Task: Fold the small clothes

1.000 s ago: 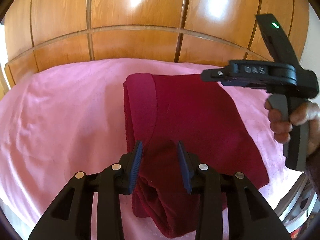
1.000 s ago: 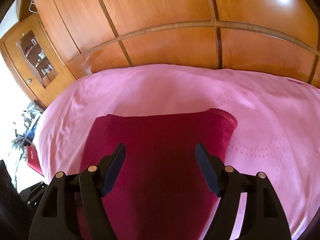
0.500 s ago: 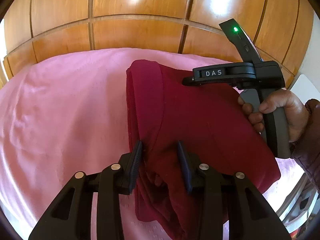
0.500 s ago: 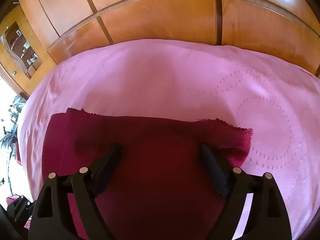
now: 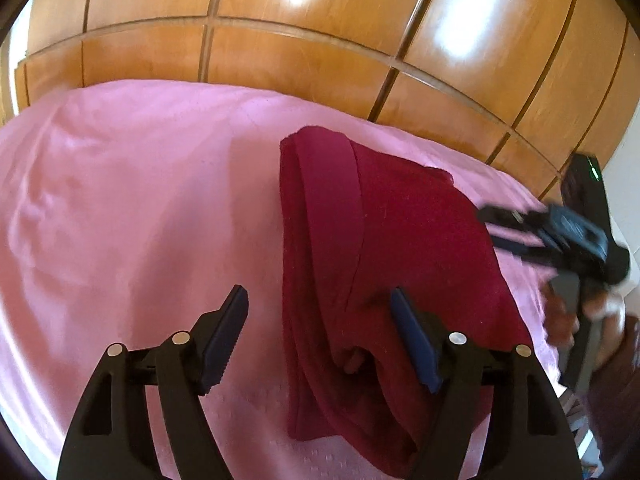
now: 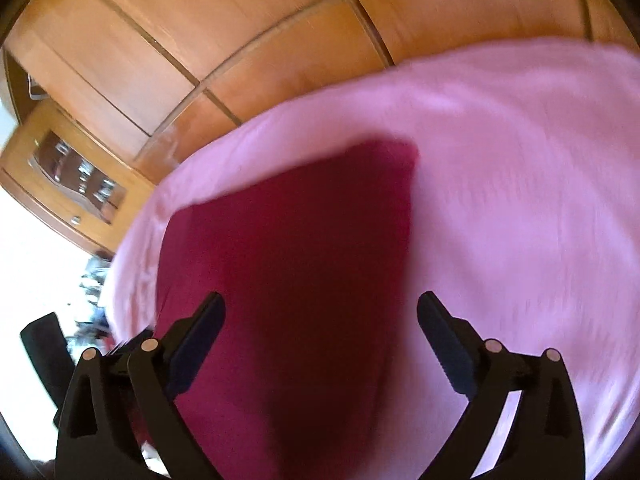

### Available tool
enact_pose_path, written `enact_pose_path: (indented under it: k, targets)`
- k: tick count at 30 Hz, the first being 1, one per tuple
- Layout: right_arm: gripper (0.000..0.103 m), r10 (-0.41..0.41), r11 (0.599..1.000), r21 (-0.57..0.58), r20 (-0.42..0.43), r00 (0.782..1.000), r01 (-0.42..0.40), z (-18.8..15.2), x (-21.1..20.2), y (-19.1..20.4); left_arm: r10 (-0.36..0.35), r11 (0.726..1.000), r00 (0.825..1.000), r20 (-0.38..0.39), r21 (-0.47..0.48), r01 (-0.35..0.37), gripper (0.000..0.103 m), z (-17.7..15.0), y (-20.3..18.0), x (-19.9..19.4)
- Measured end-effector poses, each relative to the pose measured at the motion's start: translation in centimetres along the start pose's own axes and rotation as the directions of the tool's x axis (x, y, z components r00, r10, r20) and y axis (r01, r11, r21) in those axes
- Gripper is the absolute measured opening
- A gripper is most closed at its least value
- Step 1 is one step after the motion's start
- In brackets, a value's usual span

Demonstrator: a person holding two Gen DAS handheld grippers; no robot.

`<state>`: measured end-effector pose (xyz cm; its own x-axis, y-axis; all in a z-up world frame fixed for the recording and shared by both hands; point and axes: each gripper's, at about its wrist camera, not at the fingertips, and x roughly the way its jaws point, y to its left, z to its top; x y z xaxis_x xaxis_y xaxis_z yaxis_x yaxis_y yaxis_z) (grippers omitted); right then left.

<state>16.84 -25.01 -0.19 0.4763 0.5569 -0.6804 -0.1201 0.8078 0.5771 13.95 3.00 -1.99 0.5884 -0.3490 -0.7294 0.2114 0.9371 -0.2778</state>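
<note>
Both grippers have just spread their jaws since a second ago, when the left one was pinching a fold of cloth. Nearest the lens, the left gripper (image 5: 316, 334) now stands wide and grips nothing, one pad over the dark red garment (image 5: 384, 248), the other over the pink bedsheet (image 5: 120, 200). Beyond it the garment lies folded on the sheet. At its right edge the right gripper (image 6: 320, 344), blurred, hangs wide and empty. Wooden wardrobe doors (image 5: 280, 20) close the background.
</note>
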Motion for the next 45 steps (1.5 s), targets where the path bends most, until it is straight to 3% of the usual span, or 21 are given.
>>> enact_pose_path:
  k: [5, 9, 14, 16, 18, 23, 28, 36, 39, 41, 43, 45]
  targets:
    - [0.094, 0.175, 0.984, 0.049, -0.064, 0.982, -0.172, -3.1, 0.3, -0.4, -0.120, 0.992, 0.986, -0.114, -0.062, 0.113, 0.073, -0.2, 0.9, 2.8]
    - [0.088, 0.151, 0.988, 0.033, -0.050, 0.987, -0.149, -3.8, 1.2, 0.4, -0.251, 0.955, 0.961, -0.118, -0.193, 0.226, 0.070, -0.8, 3.0, 3.9]
    - [0.064, 0.098, 0.995, -0.026, -0.043, 0.994, -0.099, -3.9, 1.0, 1.5, -0.315, 0.939, 0.944, -0.098, -0.177, 0.295, 0.046, -1.2, 2.7, 3.8]
    - [0.051, 0.083, 0.995, -0.054, -0.033, 0.996, -0.085, -4.0, 0.4, 2.1, -0.333, 0.934, 0.938, -0.091, -0.168, 0.315, 0.042, -1.1, 2.5, 3.4]
    - [0.047, 0.068, 0.993, -0.093, -0.017, 0.998, -0.069, -3.9, -0.4, 3.1, -0.350, 0.930, 0.933, -0.082, -0.149, 0.336, 0.040, -0.9, 2.1, 2.8]
    - [0.043, 0.064, 0.989, -0.139, 0.043, 0.997, -0.057, -3.9, -3.3, 4.0, -0.398, 0.916, 0.914, -0.076, -0.091, 0.392, 0.039, -0.4, 0.0, 1.4]
    - [0.042, 0.041, 0.988, -0.154, 0.115, 0.993, -0.023, -3.2, -6.8, 2.6, -0.446, 0.895, 0.892, -0.066, -0.035, 0.445, 0.039, 1.6, -3.1, 0.9]
    - [0.043, -0.091, 0.983, -0.131, 0.267, 0.959, 0.130, 1.5, -11.4, -1.9, -0.455, 0.881, 0.886, -0.087, 0.102, 0.463, 0.039, 8.0, -11.4, 5.0]
    - [0.045, -0.175, 0.972, -0.112, 0.256, 0.951, 0.209, 2.6, -10.4, -4.5, -0.409, 0.889, 0.904, -0.121, 0.169, 0.425, 0.039, 9.3, -14.3, 8.2]
    - [0.047, -0.226, 0.966, -0.080, 0.198, 0.954, 0.246, 3.1, -7.9, -6.7, -0.350, 0.906, 0.921, -0.169, 0.189, 0.379, 0.039, 9.3, -15.3, 11.1]
    - [0.059, -0.300, 0.951, -0.045, 0.114, 0.947, 0.307, 2.6, -4.8, -8.9, -0.262, 0.932, 0.931, -0.255, 0.184, 0.313, 0.040, 8.2, -15.7, 14.7]
    - [0.063, -0.253, 0.967, 0.007, 0.138, 0.957, 0.255, 1.5, -3.6, -10.8, -0.220, 0.940, 0.944, -0.246, 0.204, 0.272, 0.050, 6.8, -15.6, 16.3]
